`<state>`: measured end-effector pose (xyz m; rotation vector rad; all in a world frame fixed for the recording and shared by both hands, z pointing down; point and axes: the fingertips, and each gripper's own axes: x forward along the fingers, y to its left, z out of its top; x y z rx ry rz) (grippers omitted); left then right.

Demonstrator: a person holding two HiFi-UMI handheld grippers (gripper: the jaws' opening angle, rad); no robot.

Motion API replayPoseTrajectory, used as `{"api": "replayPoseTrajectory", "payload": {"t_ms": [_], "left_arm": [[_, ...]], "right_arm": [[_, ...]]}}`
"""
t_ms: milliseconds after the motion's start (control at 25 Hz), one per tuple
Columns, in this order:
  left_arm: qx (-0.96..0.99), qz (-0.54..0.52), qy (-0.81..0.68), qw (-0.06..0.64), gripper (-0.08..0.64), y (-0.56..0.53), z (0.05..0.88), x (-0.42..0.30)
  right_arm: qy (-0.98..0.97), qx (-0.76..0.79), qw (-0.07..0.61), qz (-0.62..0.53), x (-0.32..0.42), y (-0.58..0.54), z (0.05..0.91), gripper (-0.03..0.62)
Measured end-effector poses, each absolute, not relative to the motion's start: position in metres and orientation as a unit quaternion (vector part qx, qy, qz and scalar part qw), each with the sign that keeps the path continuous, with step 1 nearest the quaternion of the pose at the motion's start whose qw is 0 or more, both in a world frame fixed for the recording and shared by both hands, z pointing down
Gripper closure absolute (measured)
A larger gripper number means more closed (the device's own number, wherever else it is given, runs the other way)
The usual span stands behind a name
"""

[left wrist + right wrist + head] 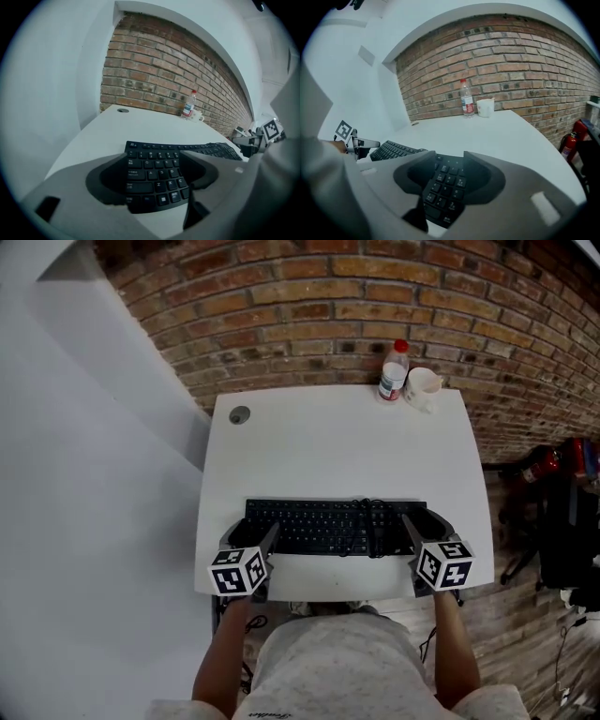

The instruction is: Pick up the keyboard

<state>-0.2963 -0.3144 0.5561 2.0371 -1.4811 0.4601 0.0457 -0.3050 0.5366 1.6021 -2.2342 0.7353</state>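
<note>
A black keyboard (328, 526) lies flat on the white table (328, 446), close to its front edge. My left gripper (251, 534) is at the keyboard's left end, its jaws open on either side of that end. The left gripper view shows the keys (154, 180) in the gap between the jaws of that gripper (152, 160), with no pad pressing on them. At the right end my right gripper (427, 527) stands open in the same way. In the right gripper view the number keys (443, 187) show between its jaws (447, 161).
A water bottle (394, 371) and a white mug (423, 388) stand at the table's far right edge, by the brick wall (375, 296). A round cable hole (240, 414) is at the far left corner. A red fire extinguisher (542, 465) stands on the floor to the right.
</note>
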Motion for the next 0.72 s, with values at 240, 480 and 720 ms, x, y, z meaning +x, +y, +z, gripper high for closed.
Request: {"api": "replayPoseTrajectory", "payload": {"t_ms": [240, 480, 720], "left_arm": [[0.754, 0.176, -0.558, 0.300, 0.148, -0.325, 0.570, -0.310], [0.759, 0.190, -0.535, 0.319, 0.097, -0.333, 0.583, -0.303], [0.755, 0.202, -0.530, 0.328, 0.095, -0.335, 0.588, -0.301]], "right_arm": [[-0.742, 0.585, 0.159, 0.286, 0.064, -0.307, 0.560, 0.305], [-0.722, 0.582, 0.156, 0.340, 0.062, -0.310, 0.580, 0.217], [-0.712, 0.574, 0.164, 0.371, 0.063, -0.311, 0.589, 0.192]]}}
